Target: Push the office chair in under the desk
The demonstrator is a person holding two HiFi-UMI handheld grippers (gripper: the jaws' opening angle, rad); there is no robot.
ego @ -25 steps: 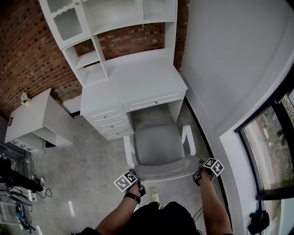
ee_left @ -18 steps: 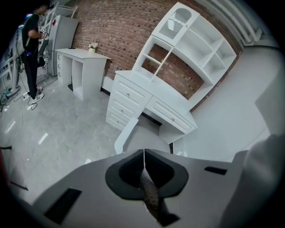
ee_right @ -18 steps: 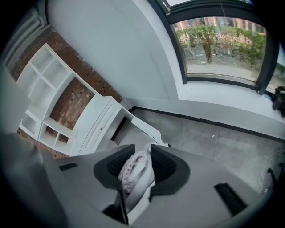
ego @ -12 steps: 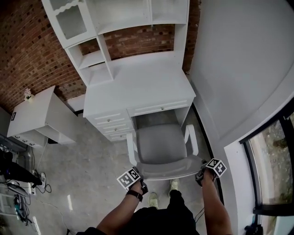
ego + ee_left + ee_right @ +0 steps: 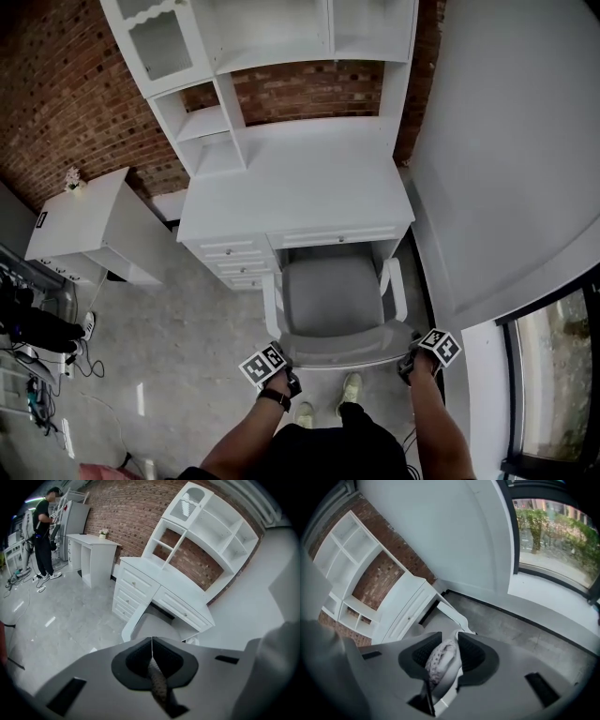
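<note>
A grey office chair with white armrests faces the white desk, its seat front at the desk's knee opening. Both grippers are at the top of the backrest. My left gripper is at its left corner, jaws shut on a thin strip of grey mesh. My right gripper is at the right corner, shut on the padded mesh edge. The left gripper view has the left gripper, seat and desk ahead. The right gripper view shows a white armrest.
A white hutch with shelves rises behind the desk against a brick wall. A low white side table stands left, with cables and gear beyond. A grey wall and window close the right. A person stands far left.
The chair has rolled forward toward the desk, its seat front now at the knee opening. Both grippers and the person's feet have followed it forward, grips unchanged.
</note>
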